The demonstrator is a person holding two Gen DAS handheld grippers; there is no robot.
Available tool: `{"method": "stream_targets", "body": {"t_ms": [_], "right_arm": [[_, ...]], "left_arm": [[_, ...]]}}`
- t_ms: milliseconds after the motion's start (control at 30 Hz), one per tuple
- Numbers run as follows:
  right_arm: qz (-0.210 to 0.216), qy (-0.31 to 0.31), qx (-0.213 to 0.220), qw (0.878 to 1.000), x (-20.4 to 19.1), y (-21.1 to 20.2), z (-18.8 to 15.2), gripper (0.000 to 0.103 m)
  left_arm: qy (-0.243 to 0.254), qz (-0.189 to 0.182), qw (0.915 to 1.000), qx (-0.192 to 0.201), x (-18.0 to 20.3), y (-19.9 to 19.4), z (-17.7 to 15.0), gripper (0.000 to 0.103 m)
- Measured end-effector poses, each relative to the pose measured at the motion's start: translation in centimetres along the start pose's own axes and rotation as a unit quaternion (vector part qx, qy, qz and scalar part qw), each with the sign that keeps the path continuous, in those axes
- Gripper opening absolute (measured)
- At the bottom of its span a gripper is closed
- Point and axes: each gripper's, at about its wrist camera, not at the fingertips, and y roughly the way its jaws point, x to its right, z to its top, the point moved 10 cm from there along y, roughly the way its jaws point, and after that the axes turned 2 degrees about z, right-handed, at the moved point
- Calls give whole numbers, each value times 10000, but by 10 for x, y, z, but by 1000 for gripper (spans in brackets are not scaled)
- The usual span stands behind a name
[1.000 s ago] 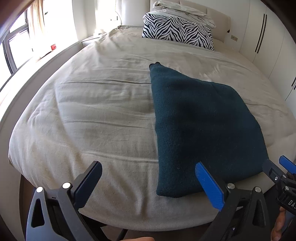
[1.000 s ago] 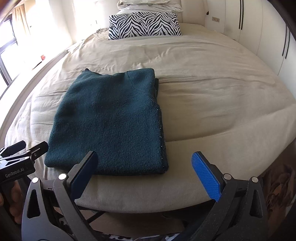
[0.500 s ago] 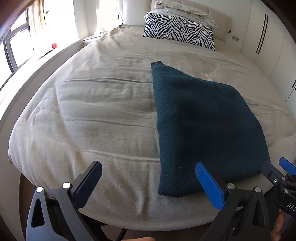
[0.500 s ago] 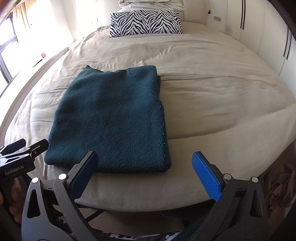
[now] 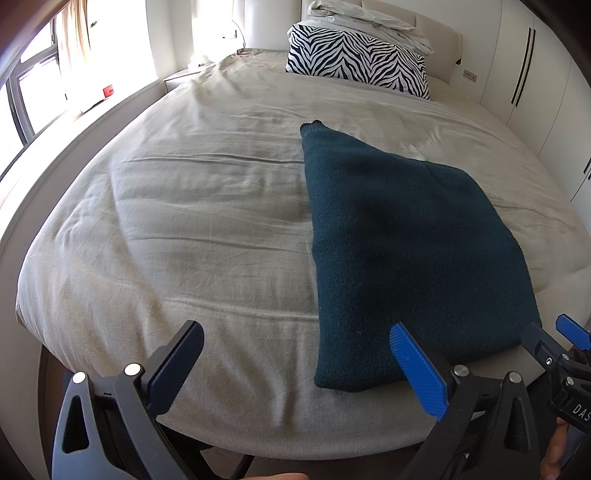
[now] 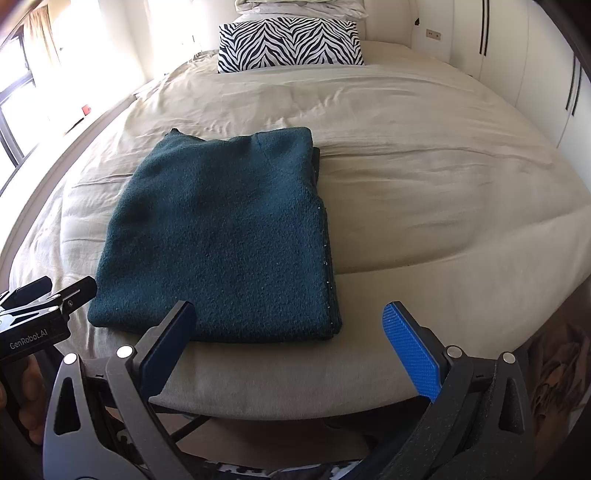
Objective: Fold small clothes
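A dark teal knitted sweater (image 5: 406, 236) lies folded into a flat rectangle near the foot edge of the bed (image 5: 207, 206). In the right wrist view the same sweater (image 6: 221, 236) shows stacked layers along its right edge. My left gripper (image 5: 295, 358) hangs open at the foot edge, left of the sweater's near-left corner, with nothing between its fingers. My right gripper (image 6: 288, 339) is open too, just short of the sweater's near-right corner and holding nothing. Each gripper shows at the edge of the other's view.
A zebra-striped pillow (image 6: 290, 44) and pale bedding (image 5: 369, 18) lie at the head of the bed. White wardrobe doors (image 6: 517, 55) line the right wall. A window (image 5: 33, 88) and a ledge run along the left. Beige cover spreads on both sides of the sweater.
Both views have drifted slightly; the sweater sits a little lower and farther right in each. Both grippers stay open and the sweater lies as before.
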Motion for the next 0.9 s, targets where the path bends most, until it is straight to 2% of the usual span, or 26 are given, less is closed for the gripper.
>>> {"method": "stream_targets", "body": {"t_ms": [900], "right_arm": [[19,28,-30,10000,1,1,-4,103]], "left_arm": [[13,8,10000,3,0,0,-1,103]]}}
